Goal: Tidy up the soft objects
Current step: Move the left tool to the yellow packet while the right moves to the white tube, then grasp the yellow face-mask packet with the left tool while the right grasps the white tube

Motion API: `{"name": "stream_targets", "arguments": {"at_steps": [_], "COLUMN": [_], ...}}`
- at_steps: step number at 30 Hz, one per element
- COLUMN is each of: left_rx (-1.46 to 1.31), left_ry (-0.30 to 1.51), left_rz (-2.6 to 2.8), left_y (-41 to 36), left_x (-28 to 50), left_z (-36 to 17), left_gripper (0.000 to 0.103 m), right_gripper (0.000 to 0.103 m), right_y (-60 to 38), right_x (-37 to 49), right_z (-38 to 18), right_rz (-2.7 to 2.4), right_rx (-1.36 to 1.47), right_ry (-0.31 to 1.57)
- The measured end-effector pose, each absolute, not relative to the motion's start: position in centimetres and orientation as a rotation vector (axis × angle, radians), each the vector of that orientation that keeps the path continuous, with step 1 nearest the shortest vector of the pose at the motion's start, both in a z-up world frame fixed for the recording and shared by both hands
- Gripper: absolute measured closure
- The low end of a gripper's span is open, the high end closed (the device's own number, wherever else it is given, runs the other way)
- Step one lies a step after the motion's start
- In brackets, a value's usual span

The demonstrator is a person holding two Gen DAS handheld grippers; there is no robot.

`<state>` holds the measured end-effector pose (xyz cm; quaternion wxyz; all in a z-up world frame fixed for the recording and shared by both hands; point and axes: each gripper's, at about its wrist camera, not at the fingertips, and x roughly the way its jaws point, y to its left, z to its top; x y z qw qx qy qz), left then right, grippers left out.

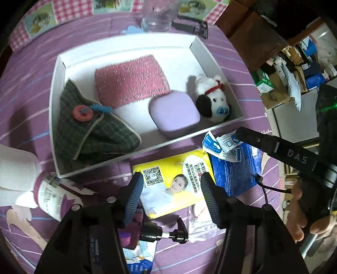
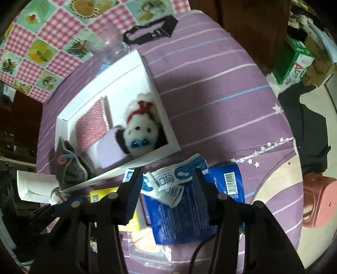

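Observation:
A white box (image 1: 55, 84) on the purple bed holds a green plaid pouch (image 1: 92, 134), a pink glittery pad (image 1: 132, 80), a lilac soft square (image 1: 174, 113) and a plush pig (image 1: 212, 99). My left gripper (image 1: 170, 198) is open above a yellow tissue pack (image 1: 168, 185) in front of the box. My right gripper (image 2: 166, 194) is open over a small white-blue packet (image 2: 174, 181) lying on a blue pack (image 2: 189, 215). The box (image 2: 166, 118) and pig (image 2: 141, 130) show ahead in the right wrist view.
A clear glass (image 1: 158, 19) and a black strap (image 1: 193, 25) lie behind the box. A white roll (image 1: 16, 175) and a labelled bottle (image 1: 52, 194) sit at left. A pump bottle (image 1: 164, 234) lies below the left fingers. Boxes and clutter stand off the bed's right edge (image 2: 299, 61).

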<state>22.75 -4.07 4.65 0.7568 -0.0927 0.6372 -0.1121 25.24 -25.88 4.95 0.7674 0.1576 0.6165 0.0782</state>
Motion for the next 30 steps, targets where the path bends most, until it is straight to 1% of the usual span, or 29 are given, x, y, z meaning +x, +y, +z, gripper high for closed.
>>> {"name": "stream_targets", "arguments": {"at_steps": [6, 7, 8, 10, 11, 13, 15, 17, 21, 26, 30], "left_rx": [-0.179, -0.173, -0.170, -0.180, -0.180, -0.173, -0.178, -0.209, -0.202, -0.015, 0.073], "left_ry": [1.448, 1.458, 1.450, 1.449, 1.450, 1.444, 1.443, 1.442, 1.432, 1.425, 1.395], "left_rz": [-0.213, -0.211, -0.217, -0.250, -0.257, -0.252, -0.247, -0.255, -0.206, -0.132, -0.040], "left_y": [-4.7, -4.9, -5.0, -5.4, -5.6, -5.9, -6.1, -6.3, -6.9, -9.6, -10.8], "left_x": [23.3, 23.4, 23.3, 23.2, 23.2, 23.2, 23.3, 23.4, 23.5, 23.2, 23.0], "left_z": [2.7, 2.4, 2.4, 2.5, 2.4, 2.3, 2.3, 2.2, 1.9, 1.2, 0.7], "left_gripper": [0.046, 0.043, 0.035, 0.025, 0.021, 0.019, 0.014, 0.001, 0.000, 0.001, 0.003], "right_gripper": [0.053, 0.053, 0.053, 0.052, 0.052, 0.052, 0.047, 0.045, 0.042, 0.040, 0.038], "right_y": [-25.7, -25.6, -25.6, -25.9, -26.0, -26.2, -26.4, -26.6, -26.7, -25.6, -25.1], "right_x": [25.7, 25.8, 25.9, 26.1, 26.1, 26.2, 26.2, 26.2, 26.1, 25.8, 25.7], "right_z": [3.9, 3.5, 3.2, 2.7, 2.9, 2.6, 2.6, 2.6, 2.7, 2.6, 2.6], "right_rz": [0.117, 0.105, 0.096, 0.088, 0.089, 0.098, 0.120, 0.135, 0.140, 0.155, 0.160], "right_rx": [0.285, 0.270, 0.260, 0.255, 0.259, 0.285, 0.309, 0.326, 0.345, 0.273, 0.228], "right_ry": [1.355, 1.367, 1.379, 1.378, 1.362, 1.369, 1.367, 1.363, 1.363, 1.369, 1.371]}}
